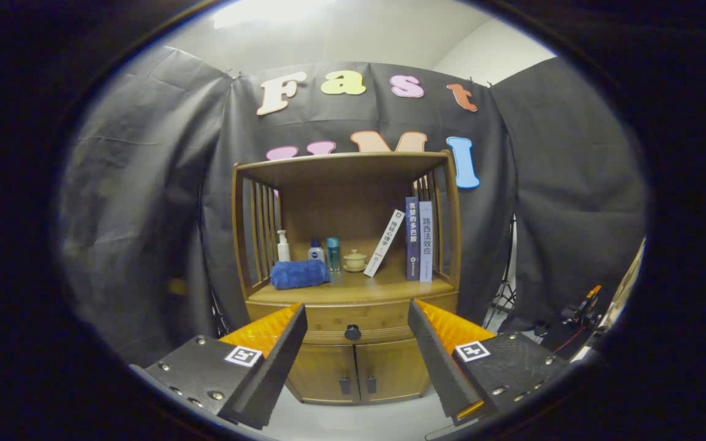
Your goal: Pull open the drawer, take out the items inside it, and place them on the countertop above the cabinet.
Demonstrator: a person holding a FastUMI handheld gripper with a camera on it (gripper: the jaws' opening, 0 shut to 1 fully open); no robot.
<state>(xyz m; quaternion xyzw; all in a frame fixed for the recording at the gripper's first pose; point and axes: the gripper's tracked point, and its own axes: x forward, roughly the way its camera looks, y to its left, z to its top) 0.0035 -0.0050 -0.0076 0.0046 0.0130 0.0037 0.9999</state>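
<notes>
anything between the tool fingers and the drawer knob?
Nothing. In the gripper view the open tool frames the drawer knob, which sits beyond the fingertips on the closed drawer; the stretch between is bare.

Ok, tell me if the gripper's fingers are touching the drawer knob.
Apart. In the gripper view the open gripper sits short of the drawer knob, cabinet front visible around it.

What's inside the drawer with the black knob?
You can't see inside. The drawer is shut, so its front covers whatever it holds. Its knob sits ahead between the open tool's fingers, untouched.
</notes>
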